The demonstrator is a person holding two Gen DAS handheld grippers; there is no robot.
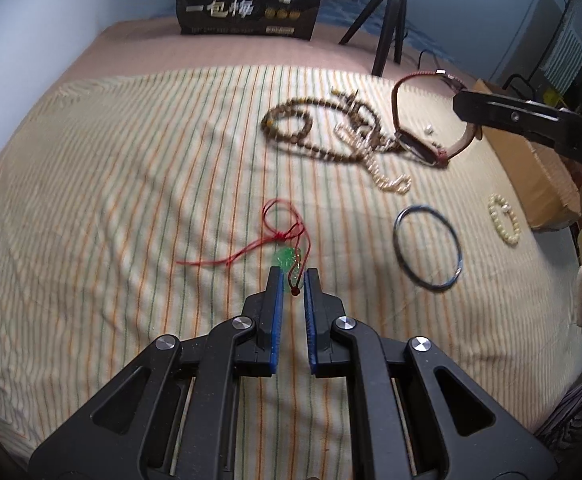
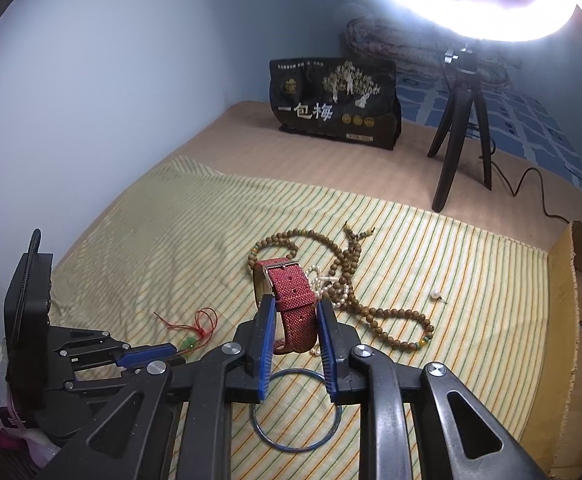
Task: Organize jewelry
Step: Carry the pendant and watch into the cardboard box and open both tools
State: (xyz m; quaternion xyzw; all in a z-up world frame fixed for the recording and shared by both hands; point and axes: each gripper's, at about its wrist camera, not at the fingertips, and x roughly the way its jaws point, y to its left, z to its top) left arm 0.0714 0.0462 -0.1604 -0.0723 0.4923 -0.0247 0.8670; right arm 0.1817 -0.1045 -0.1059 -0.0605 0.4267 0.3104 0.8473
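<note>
A black snack bag [image 2: 335, 103] and a ring-light tripod [image 2: 461, 136] are standing at the far edge of the striped cloth [image 1: 131, 168], where a brown bead necklace [image 1: 291, 128], pearl strand [image 1: 387, 178], blue bangle [image 1: 429, 248] and cream bead bracelet [image 1: 505, 219] are lying near a cardboard box [image 2: 571, 320]. The right gripper [image 2: 293, 320] is clamping a red-strapped watch [image 2: 293, 304] above the beads. The left gripper [image 1: 293, 280], jaws slightly parted, is straddling the green pendant [image 1: 287, 258] on its red cord [image 1: 279, 224], not visibly squeezing it.
</note>
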